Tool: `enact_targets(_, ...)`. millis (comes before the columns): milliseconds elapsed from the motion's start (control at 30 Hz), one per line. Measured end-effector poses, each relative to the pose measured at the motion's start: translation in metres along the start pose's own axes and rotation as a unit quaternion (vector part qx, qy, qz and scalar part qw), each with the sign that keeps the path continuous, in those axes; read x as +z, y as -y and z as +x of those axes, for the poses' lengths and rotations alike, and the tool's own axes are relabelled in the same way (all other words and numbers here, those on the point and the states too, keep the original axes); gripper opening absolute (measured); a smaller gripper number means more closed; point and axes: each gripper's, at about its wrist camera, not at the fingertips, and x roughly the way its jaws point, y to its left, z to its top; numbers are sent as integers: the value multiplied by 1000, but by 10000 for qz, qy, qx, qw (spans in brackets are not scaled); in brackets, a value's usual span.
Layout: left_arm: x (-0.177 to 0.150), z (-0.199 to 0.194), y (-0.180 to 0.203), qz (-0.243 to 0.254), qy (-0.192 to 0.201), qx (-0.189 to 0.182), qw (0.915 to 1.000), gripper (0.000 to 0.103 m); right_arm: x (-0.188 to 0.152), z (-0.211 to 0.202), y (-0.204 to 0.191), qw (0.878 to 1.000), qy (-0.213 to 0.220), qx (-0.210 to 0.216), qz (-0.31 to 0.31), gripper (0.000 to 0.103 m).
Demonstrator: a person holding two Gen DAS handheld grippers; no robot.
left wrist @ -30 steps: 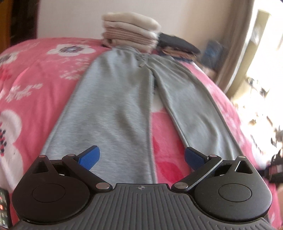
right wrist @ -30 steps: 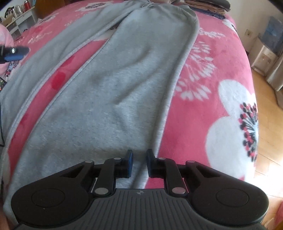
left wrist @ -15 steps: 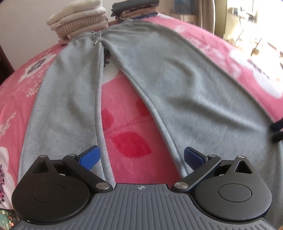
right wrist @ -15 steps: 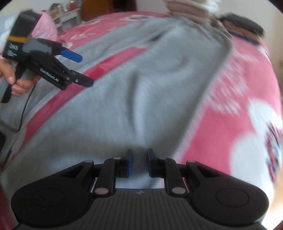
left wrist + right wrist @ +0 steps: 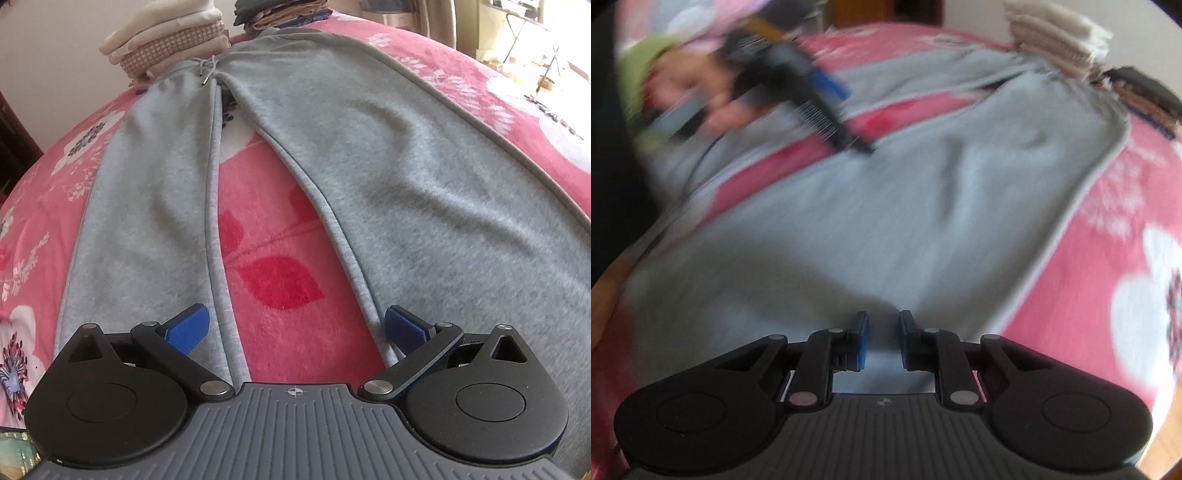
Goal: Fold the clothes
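Note:
Grey sweatpants (image 5: 406, 166) lie flat on a pink flowered blanket (image 5: 266, 229), legs spread toward me, waistband and drawstring (image 5: 207, 70) at the far end. My left gripper (image 5: 295, 325) is wide open low over the pink gap between the two legs, one blue pad near each inner seam, holding nothing. The right wrist view is blurred by motion. In it my right gripper (image 5: 882, 339) hovers over the wide grey leg (image 5: 886, 203), its pads a narrow gap apart with no cloth between them. The left gripper (image 5: 846, 114) and the hand (image 5: 701, 92) holding it show at the upper left.
Beyond the waistband stand a pale stack of folded clothes (image 5: 173, 40) and a dark stack (image 5: 280, 14). The bed's edge and the wooden floor (image 5: 1167, 443) lie to the right. A bright window area (image 5: 535, 37) is at the far right.
The left gripper slid from over the left leg to the gap between the legs, then held still. The right gripper swung across the right leg, bringing the left gripper and hand into its view.

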Motion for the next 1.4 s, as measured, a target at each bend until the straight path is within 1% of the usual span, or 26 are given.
enact_targets(67,1,0,-3,-53,-17,0,10000,102,-16,-14,-9,9990,-353,266,18,19)
enact_targets(167,2,1,-7,-134,-52,19,9999,102,-20,-27,-18,9964,-717,350,-299,19)
enact_targets(200,3,0,-7,-161,-59,38,9998,102,-17,-30,-20,9964,-688,285,-394,18)
enact_targets(267,4,-2,-8,-185,-42,61,9998,102,-9,-35,-23,9971,-498,106,-559,19)
enact_targets(367,4,-6,-8,-202,-15,83,9998,102,12,-34,-26,9983,-23,79,-581,19)
enact_targets(467,1,-11,-8,-187,35,112,9998,102,16,-11,-41,9948,-107,364,-950,19)
enact_targets(500,0,-13,-9,-193,39,118,9997,102,11,-5,-48,9925,-250,510,-1082,19)
enact_targets(533,-1,-14,-10,-208,45,119,9997,102,3,0,-57,9893,-446,680,-1213,20)
enact_targets(600,-3,-16,-13,-254,52,114,9996,102,-8,-3,-73,9813,-713,1114,-1398,20)
enact_targets(667,-4,-17,-16,-306,57,111,9995,102,-19,-8,-90,9706,-951,1566,-1563,20)
enact_targets(700,-4,-17,-17,-334,61,111,9994,102,-20,-9,-94,9678,-1031,1667,-1581,18)
enact_targets(767,-2,-19,-20,-398,98,110,9991,102,-18,-8,-95,9659,-1151,1730,-1546,18)
enact_targets(800,-1,-21,-22,-427,129,110,9989,102,-15,-9,-95,9660,-1117,1674,-1622,18)
enact_targets(833,-1,-23,-23,-450,168,116,9988,102,-7,-12,-92,9688,-986,1593,-1620,18)
enact_targets(867,0,-25,-24,-477,203,128,9986,102,3,-14,-88,9726,-830,1527,-1542,18)
enact_targets(900,0,-28,-26,-515,238,131,9983,102,14,-16,-80,9771,-661,1524,-1328,18)
enact_targets(967,-1,-32,-30,-582,247,119,9979,102,36,-20,-62,9841,-304,1573,-760,19)
enact_targets(1100,-4,-38,-37,-732,304,103,9968,103,66,-30,-34,9864,190,1633,-75,20)
enact_targets(1200,-6,-40,-44,-864,395,50,9955,103,80,-39,-12,9797,632,1766,703,20)
enact_targets(1267,-6,-40,-50,-973,449,-7,9942,103,86,-41,5,9716,899,1744,1324,21)
enact_targets(1300,-7,-39,-54,-1032,474,-38,9935,103,88,-39,11,9685,1021,1625,1590,21)
enact_targets(1400,-7,-38,-67,-1211,575,-97,9909,103,90,-27,23,9576,1364,1075,2300,21)
